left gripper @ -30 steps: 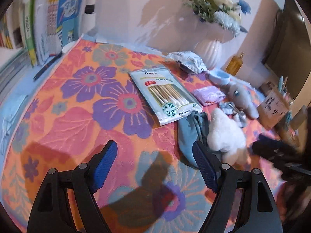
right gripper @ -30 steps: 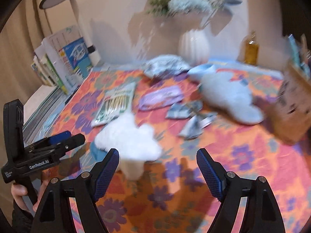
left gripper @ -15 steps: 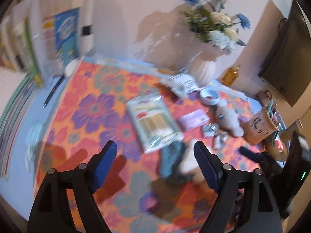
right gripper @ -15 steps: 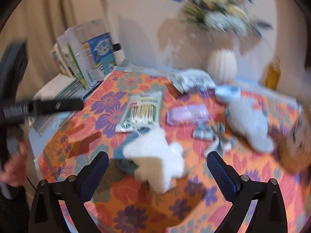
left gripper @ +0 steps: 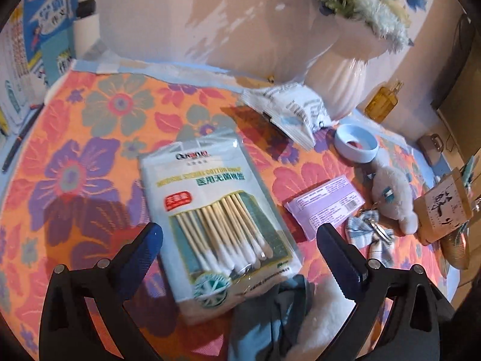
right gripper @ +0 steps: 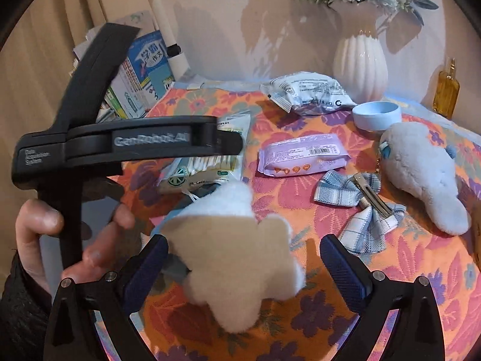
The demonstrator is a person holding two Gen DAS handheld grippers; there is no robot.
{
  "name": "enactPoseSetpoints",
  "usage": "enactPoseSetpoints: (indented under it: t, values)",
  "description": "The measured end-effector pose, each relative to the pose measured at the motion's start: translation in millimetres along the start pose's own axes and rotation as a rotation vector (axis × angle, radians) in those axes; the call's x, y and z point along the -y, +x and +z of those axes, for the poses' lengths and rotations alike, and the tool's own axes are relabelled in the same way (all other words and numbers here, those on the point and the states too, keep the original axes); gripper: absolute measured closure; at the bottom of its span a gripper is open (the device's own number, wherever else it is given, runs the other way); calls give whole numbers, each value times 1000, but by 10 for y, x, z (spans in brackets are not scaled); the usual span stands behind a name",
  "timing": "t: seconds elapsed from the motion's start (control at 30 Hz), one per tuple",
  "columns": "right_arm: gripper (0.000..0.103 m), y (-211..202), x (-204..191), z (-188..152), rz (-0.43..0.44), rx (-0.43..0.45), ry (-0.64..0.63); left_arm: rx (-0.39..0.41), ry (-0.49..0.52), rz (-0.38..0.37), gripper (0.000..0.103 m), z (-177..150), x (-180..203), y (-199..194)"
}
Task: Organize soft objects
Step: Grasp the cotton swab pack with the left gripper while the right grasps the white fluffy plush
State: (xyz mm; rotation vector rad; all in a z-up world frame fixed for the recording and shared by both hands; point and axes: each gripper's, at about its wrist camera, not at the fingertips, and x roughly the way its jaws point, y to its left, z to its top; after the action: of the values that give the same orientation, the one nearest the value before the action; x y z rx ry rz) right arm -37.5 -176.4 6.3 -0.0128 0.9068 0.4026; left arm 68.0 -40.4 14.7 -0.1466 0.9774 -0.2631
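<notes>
A white fluffy plush (right gripper: 237, 246) lies on the floral cloth between the open jaws of my right gripper (right gripper: 240, 261), on top of a grey-blue cloth (right gripper: 195, 197). My left gripper (left gripper: 237, 255) is open above a cotton swab pack (left gripper: 216, 213); the plush (left gripper: 324, 322) and grey-blue cloth (left gripper: 270, 316) lie at its lower right. The left gripper body (right gripper: 120, 147) shows in the right wrist view. A pale blue plush (right gripper: 421, 171), a plaid bow clip (right gripper: 360, 201) and a purple tissue pack (right gripper: 300, 156) lie further back.
A white vase (right gripper: 360, 66) with flowers, a wrapped white packet (right gripper: 306, 93), a blue ring bowl (right gripper: 375, 115) and an amber bottle (right gripper: 446, 90) stand at the back. Books (right gripper: 141, 81) stand at the left. A cardboard box (left gripper: 445, 207) stands at the right.
My left gripper has dropped lower and closer over the cotton swab pack. My right gripper has come closer around the white plush. Both stay open.
</notes>
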Motion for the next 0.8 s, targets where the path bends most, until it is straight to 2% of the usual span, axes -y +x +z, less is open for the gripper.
enactPoseSetpoints:
  t: [0.1, 0.17, 0.23, 0.27, 0.33, 0.37, 0.4, 0.5, 0.57, 0.67, 0.8]
  values:
    - [2, 30, -8, 2, 0, -8, -4, 16, -2, 51, 4, -10, 4, 70]
    - [2, 45, 7, 0, 3, -16, 1, 35, 0, 74, 13, -11, -12, 71]
    - [2, 62, 20, 9, 1, -22, 6, 54, -11, 65, 29, -13, -43, 32]
    - [3, 74, 19, 11, 1, -26, 6, 59, -8, 76, 32, -16, -54, 23]
    - [14, 98, 16, 16, 5, -33, -4, 68, 2, 88, 42, -26, -60, 8]
    - [26, 105, -2, 12, 8, -37, -13, 75, 5, 86, 45, -34, -61, -7]
    - [34, 110, -28, 3, 13, -42, -25, 82, 10, 86, 52, -36, -55, -20]
    - [40, 78, -154, -37, -39, -18, -82, 106, 22, 66, 64, -49, -33, -68]
    - [49, -1, -256, -80, -78, 31, -132, 116, 28, 53, 66, -67, -24, -123]
    - [52, -80, -274, -111, -100, 74, -135, 151, 22, 12, 67, -109, -46, -281]
    - [53, -191, -56, -75, -37, 111, -33, 206, -30, -109, 67, -144, -175, -563]
